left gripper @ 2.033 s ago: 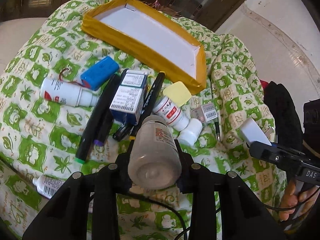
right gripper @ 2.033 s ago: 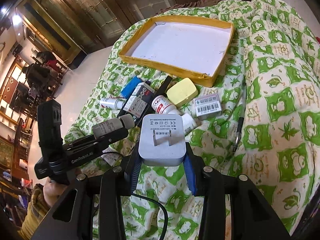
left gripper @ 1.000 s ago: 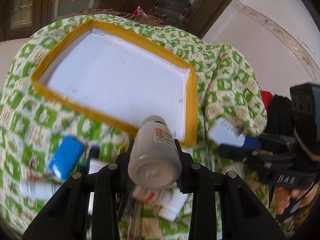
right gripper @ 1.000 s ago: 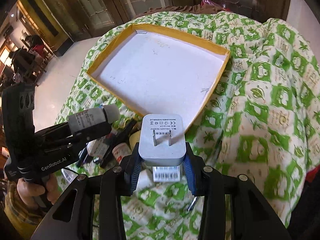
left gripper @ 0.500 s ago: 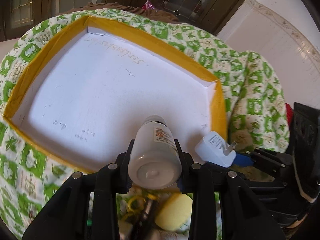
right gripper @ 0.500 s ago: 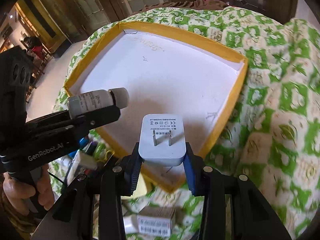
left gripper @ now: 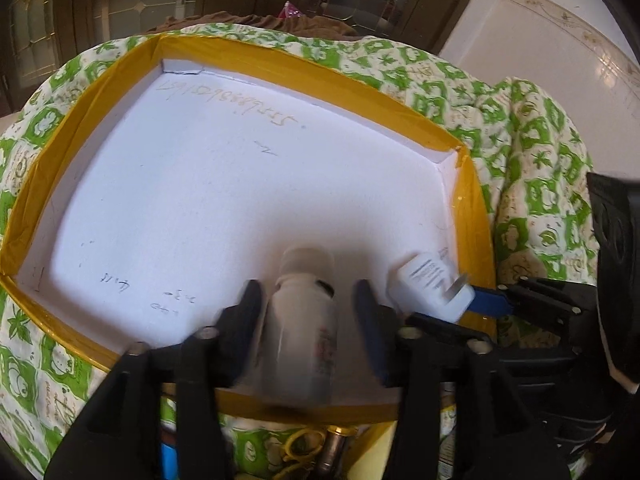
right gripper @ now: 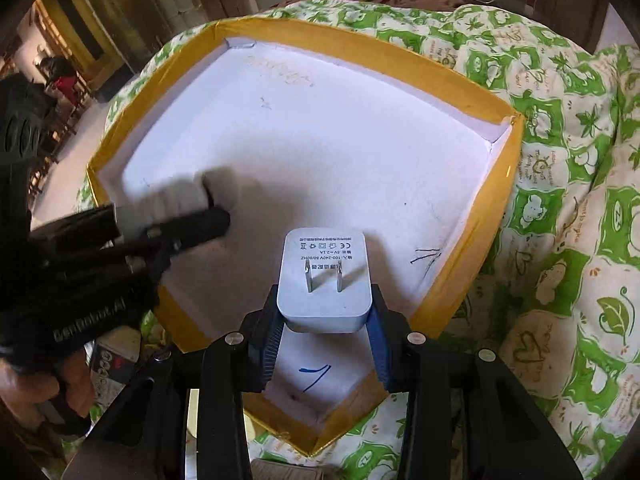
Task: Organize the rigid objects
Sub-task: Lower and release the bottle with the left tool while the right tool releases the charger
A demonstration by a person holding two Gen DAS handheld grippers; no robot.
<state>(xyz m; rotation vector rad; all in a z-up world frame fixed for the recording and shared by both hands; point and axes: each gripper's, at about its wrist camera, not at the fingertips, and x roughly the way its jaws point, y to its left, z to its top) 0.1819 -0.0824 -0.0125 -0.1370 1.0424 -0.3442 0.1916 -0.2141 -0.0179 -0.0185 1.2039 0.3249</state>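
Note:
A shallow white tray with a yellow rim (left gripper: 120,64) lies on the green patterned cloth. In the left wrist view a white pill bottle (left gripper: 302,320) shows blurred between the fingers of my left gripper (left gripper: 308,296). Its jaws are opening, and gaps show on both sides of the bottle, low over the tray's near edge. My right gripper (right gripper: 325,304) is shut on a white charger plug (right gripper: 324,280), prongs facing the camera, just above the tray's floor (right gripper: 360,160) near its right corner. The bottle (right gripper: 180,196) and the plug (left gripper: 430,284) are close beside each other.
Loose items crowd the cloth below the tray's near rim: a blue battery (left gripper: 170,456), a yellow rubber band (left gripper: 298,444), a metal-tipped piece (left gripper: 334,448) and a printed box (right gripper: 116,356). A hand (right gripper: 76,384) holds the left gripper. Cloth (right gripper: 580,240) slopes away on the right.
Both grippers have come forward and down over the tray. The left jaws have parted and the bottle has gone blurred and slipped lower between them. The plug stays gripped.

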